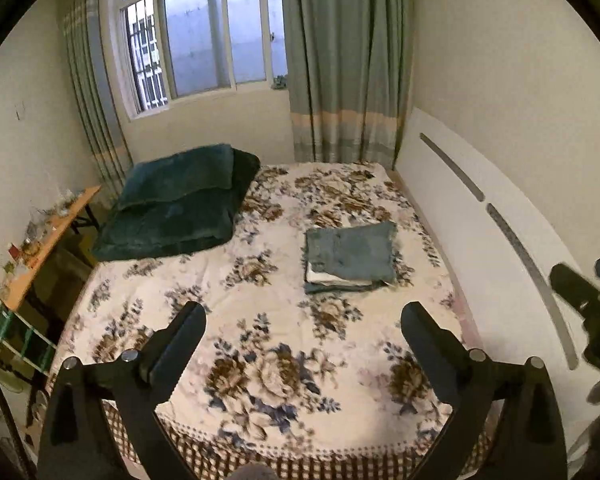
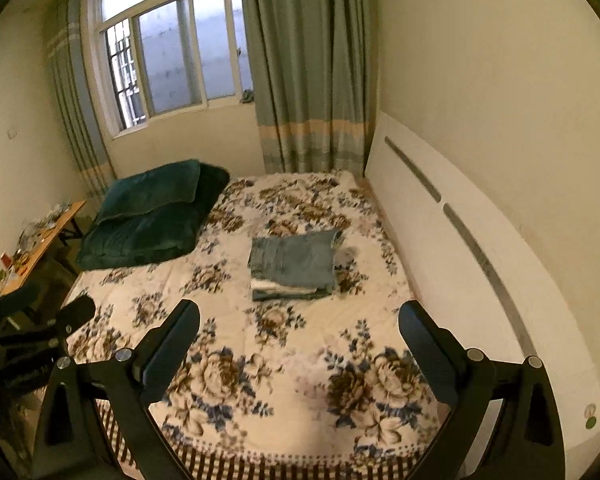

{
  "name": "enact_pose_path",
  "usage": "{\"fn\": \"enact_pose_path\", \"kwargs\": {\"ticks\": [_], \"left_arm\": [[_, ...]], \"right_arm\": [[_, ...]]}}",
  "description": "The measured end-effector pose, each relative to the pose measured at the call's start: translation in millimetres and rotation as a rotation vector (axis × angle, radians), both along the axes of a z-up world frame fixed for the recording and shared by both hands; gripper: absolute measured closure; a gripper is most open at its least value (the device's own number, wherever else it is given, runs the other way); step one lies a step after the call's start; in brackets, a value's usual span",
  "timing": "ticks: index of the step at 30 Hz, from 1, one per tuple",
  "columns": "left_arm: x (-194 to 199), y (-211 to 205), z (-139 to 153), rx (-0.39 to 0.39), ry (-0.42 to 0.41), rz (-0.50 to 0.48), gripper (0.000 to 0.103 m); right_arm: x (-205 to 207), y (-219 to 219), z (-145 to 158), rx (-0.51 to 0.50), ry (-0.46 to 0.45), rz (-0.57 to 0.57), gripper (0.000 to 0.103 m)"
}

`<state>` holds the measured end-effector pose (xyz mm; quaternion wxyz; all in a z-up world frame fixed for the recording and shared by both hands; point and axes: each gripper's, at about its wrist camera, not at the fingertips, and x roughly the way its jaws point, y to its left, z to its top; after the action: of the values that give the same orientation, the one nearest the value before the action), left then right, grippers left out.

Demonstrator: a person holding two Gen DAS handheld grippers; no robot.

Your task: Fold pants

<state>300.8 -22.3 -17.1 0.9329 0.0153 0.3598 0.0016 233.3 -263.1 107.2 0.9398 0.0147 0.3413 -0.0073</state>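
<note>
Already folded, the grey-blue pants [image 1: 350,254] lay as a squarish bundle on the bed [image 1: 260,360], on top of a small stack whose lower layers showed as white and dark edges along the near side. The stack sat toward the right half of the floral bedspread, nearer the white headboard [image 1: 492,232] than the dark green folded blanket [image 1: 176,208], which rested at the far left corner of the mattress. In the left wrist view the left tongs [image 1: 303,322] hung above the near end of the bed with their two black fingers spread wide apart and holding nothing, well short of the pants. The right tongs [image 2: 299,322] were likewise spread wide and empty in their own view, with the pants [image 2: 294,262] ahead of them and slightly left of centre. Part of the right tongs also appeared at the right edge of the left view, blurred. A green curtain [image 1: 344,60] hung beside the window [image 1: 204,36] on the far wall. A cluttered wooden counter [image 1: 48,240] stood against the left wall beside the bed, its small items too blurred to name.
</note>
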Motion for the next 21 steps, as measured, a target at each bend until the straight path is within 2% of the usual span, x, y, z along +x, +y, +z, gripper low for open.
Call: {"fn": "enact_pose_path", "kwargs": {"ticks": [4, 10, 16, 21], "left_arm": [[25, -4, 3, 0.03, 0.007, 0.016, 0.003], [57, -3, 2, 0.02, 0.03, 0.03, 0.003], [75, -12, 0, 0.052, 0.039, 0.028, 0.003], [85, -12, -4, 0.035, 0.058, 0.03, 0.003]], "right_arm": [[33, -4, 11, -0.019, -0.006, -0.024, 0.001], [72, -11, 15, -0.033, 0.023, -0.044, 0.001], [105, -13, 0, -0.043, 0.071, -0.048, 0.001], [122, -17, -10, -0.051, 0.098, -0.06, 0.001]]}}
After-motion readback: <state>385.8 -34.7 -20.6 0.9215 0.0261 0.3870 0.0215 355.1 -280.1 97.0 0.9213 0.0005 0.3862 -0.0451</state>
